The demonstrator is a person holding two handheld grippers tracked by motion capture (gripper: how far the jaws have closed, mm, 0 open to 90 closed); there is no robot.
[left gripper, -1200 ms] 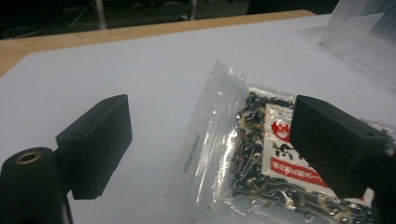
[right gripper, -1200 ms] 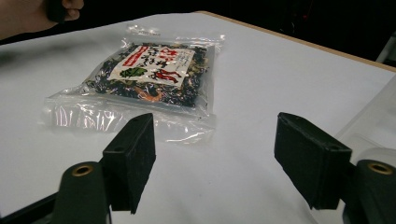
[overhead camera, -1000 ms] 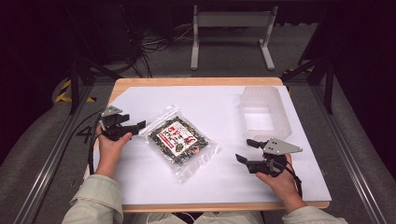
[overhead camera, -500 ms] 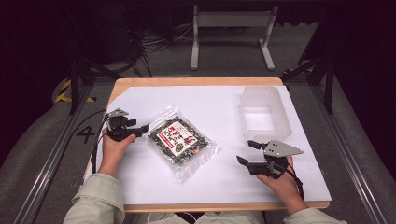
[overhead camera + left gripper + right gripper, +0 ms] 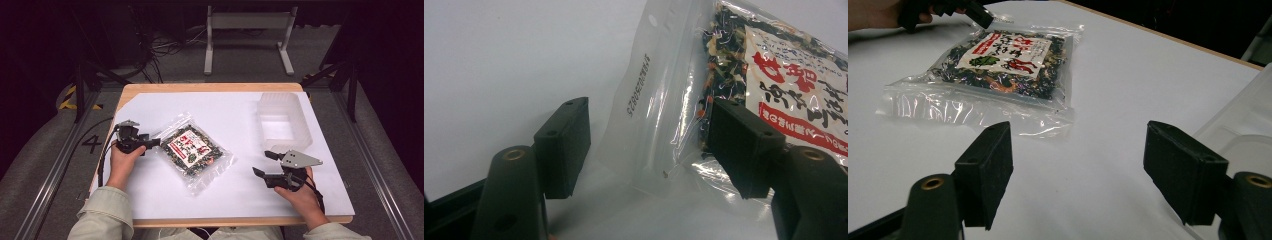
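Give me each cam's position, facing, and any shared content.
High view: above the person's side, facing forward-down on the white table; both forearms, left hand-held gripper, right hand-held gripper.
Left gripper view: looks along its jaws at the clear snack bag.
Right gripper view: low, jaws open, facing the bag, plastic bin beside.
All share the bag.

The high view looks forward and down on the whole table [image 5: 150,100] from above the person's side. The left gripper view sits low, very close to the clear bag [image 5: 659,100]. The right gripper view looks across the tabletop from farther off. All three share that bag.
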